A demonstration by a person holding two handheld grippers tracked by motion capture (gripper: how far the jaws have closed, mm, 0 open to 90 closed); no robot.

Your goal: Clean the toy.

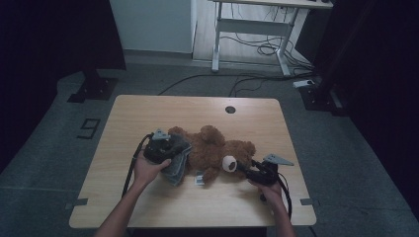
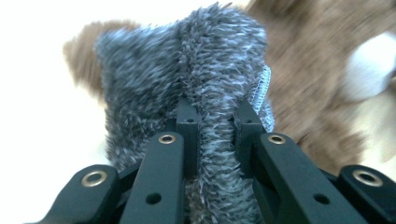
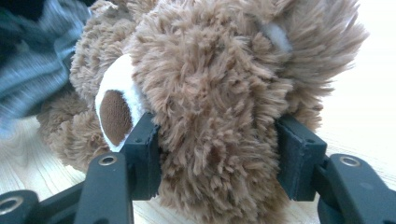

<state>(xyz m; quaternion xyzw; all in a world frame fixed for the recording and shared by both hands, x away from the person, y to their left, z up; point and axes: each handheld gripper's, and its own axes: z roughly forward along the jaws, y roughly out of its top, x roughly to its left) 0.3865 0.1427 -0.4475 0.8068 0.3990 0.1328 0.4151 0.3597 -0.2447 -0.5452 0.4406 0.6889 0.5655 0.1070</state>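
One brown teddy bear (image 1: 217, 150) lies on your wooden table (image 1: 148, 113) beside one fuzzy grey cloth (image 1: 179, 165), your left gripper (image 1: 170, 150) pinching that cloth tight and your right gripper (image 1: 245, 169) squeezing the bear's head, with no words readable.

Probably a lab — desk (image 1: 262, 19), floor cables (image 1: 257, 49).
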